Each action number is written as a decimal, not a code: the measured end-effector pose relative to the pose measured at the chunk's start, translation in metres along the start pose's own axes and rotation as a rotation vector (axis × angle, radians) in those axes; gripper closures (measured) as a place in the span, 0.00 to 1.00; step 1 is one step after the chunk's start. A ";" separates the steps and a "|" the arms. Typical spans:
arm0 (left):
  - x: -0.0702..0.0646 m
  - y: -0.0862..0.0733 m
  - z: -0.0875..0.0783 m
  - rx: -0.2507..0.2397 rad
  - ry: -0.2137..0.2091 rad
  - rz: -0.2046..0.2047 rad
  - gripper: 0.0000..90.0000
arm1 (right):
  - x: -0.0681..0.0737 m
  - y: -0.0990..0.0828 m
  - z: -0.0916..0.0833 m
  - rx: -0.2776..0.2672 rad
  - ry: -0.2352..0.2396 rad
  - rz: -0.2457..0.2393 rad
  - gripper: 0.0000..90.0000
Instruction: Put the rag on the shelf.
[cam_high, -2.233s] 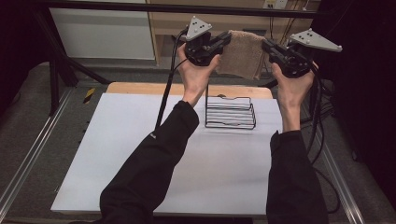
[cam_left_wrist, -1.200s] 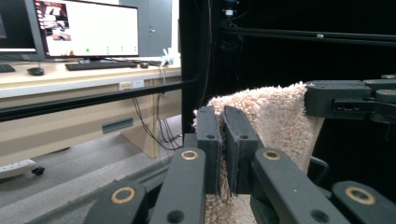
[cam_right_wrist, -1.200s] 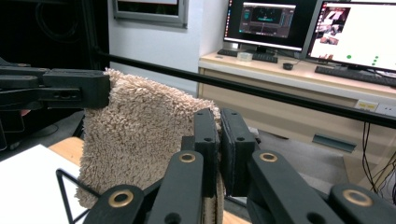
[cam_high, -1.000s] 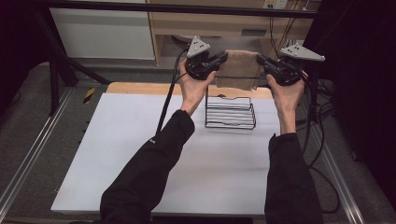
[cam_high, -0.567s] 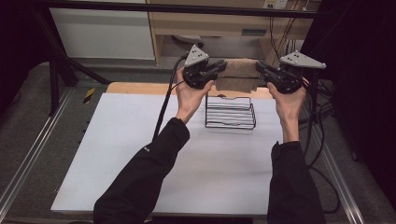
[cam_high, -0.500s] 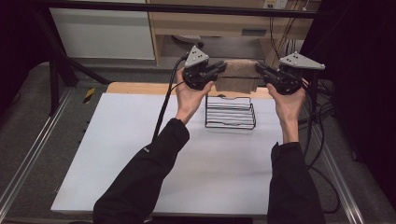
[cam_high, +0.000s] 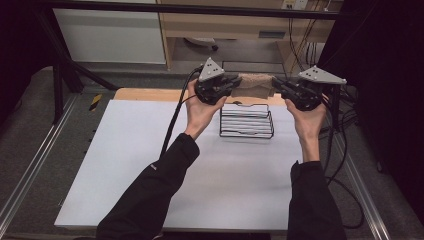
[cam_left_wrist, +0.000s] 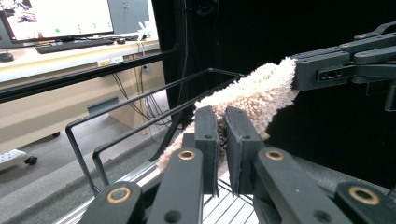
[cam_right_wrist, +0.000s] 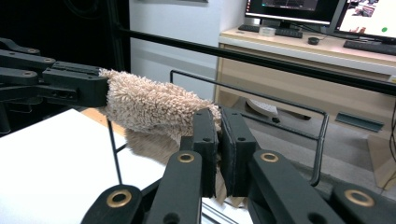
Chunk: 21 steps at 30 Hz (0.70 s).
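**Ana:** Holding a fuzzy beige towel (cam_high: 255, 85) stretched between both hands, the person has it hanging in the air just over the far edge of the black wire rack (cam_high: 247, 121), which stands on the white counter (cam_high: 125, 165). The left gripper (cam_high: 231, 84) pinches one end, the right gripper (cam_high: 276, 85) the other; both sets of jaws are pressed tight on the cloth.

**Ben:** So the step in hand looks like draping it over the rack?

**Ana:** That is my reading. To do it well I'd keep the towel taut and level, both hands sinking together, so the fold meets the top rail squarely instead of one corner catching first. Neither grip should loosen until the cloth's weight rests on the wire; a light rack could also tip or slide if the towel drags sideways on it.

**Ben:** What can't you make out?

**Ana:** From the high view the towel's lower part is hidden behind the rack's bars, so I cannot tell whether it already touches the rail. In the left gripper view the cloth (cam_left_wrist: 252, 95) covers the spot where the bar would meet it, and the right gripper view shows the towel (cam_right_wrist: 154, 107) near the rail, with contact unclear. How much fabric hangs beyond the rack is cut off too.
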<state>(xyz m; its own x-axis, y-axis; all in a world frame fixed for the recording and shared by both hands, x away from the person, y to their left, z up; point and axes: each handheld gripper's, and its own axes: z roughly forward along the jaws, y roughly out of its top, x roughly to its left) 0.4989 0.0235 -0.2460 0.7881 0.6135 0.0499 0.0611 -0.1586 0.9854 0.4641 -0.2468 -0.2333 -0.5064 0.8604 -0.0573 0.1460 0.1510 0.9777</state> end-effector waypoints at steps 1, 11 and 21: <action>0.000 0.000 -0.001 0.012 -0.004 0.003 0.93 | 0.001 -0.001 -0.001 0.002 0.005 -0.005 0.95; 0.000 -0.002 -0.006 0.088 -0.036 -0.025 0.85 | 0.004 -0.007 -0.004 0.058 0.031 -0.031 0.94; 0.003 0.023 -0.011 0.121 -0.085 -0.092 0.85 | 0.005 -0.015 -0.004 0.063 0.036 -0.037 0.93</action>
<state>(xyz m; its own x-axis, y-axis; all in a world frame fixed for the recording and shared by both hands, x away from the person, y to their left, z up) 0.4958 0.0303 -0.2211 0.8242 0.5632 -0.0590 0.2048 -0.1993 0.9583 0.4562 -0.2470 -0.2469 -0.5426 0.8358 -0.0843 0.1795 0.2134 0.9603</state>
